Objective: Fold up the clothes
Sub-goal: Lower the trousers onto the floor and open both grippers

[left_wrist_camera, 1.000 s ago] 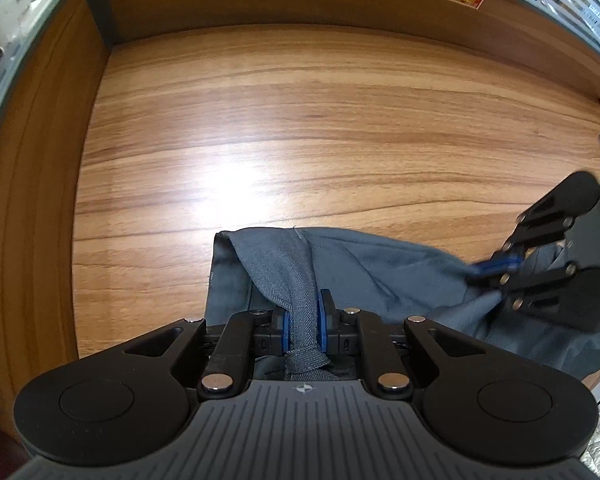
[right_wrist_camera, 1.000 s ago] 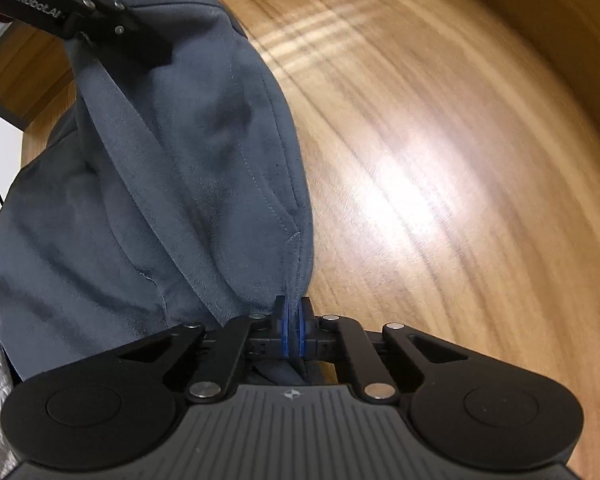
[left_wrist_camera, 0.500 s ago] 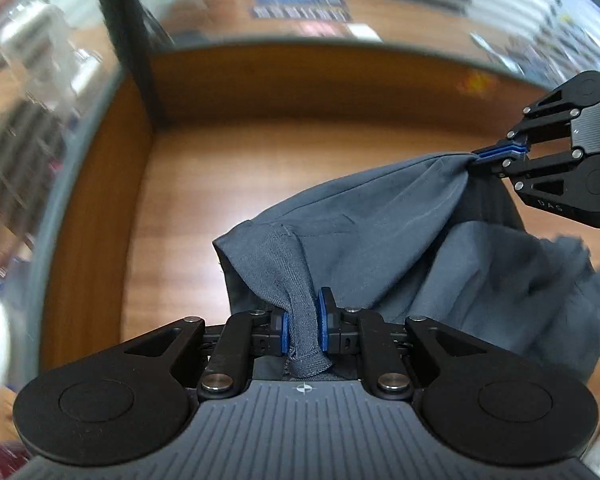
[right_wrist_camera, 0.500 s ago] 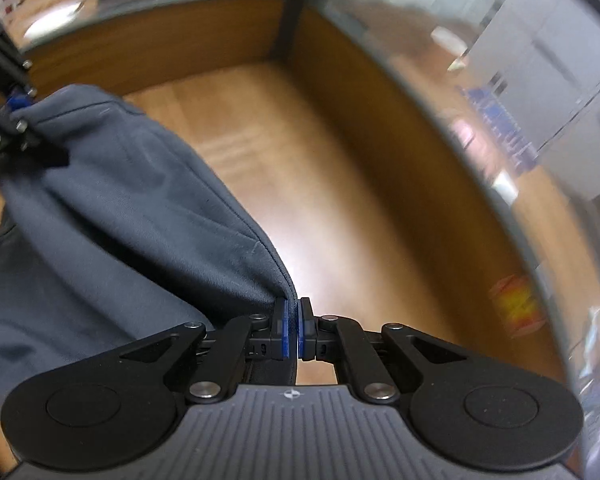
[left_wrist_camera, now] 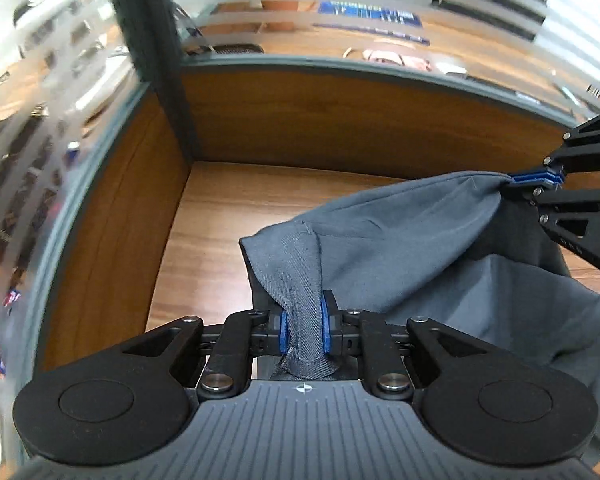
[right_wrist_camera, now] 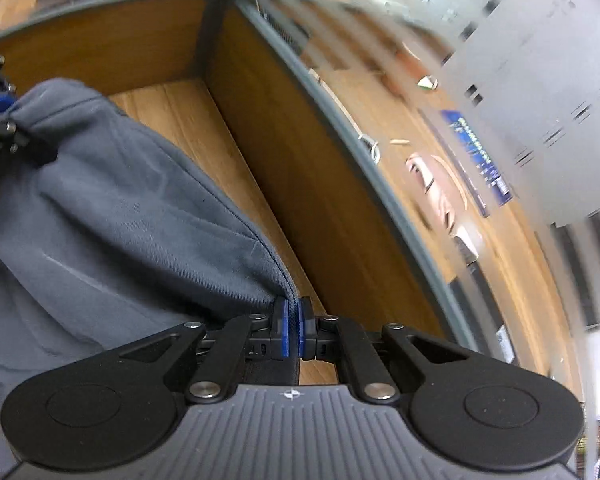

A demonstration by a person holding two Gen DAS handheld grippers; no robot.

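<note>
left gripper [left_wrist_camera: 303, 330] grasping grey garment [left_wrist_camera: 400, 248] hem | right gripper [right_wrist_camera: 293, 330] clenched on garment edge | above wooden table [left_wrist_camera: 220, 216]

bright, blurred edges (fisheye warp)

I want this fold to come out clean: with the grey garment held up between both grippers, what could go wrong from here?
1. The right gripper pinches only a thin edge of the grey garment; a tug could pull it free.
2. The left gripper clamps a bunched hem, so a crease may get folded in.
</note>
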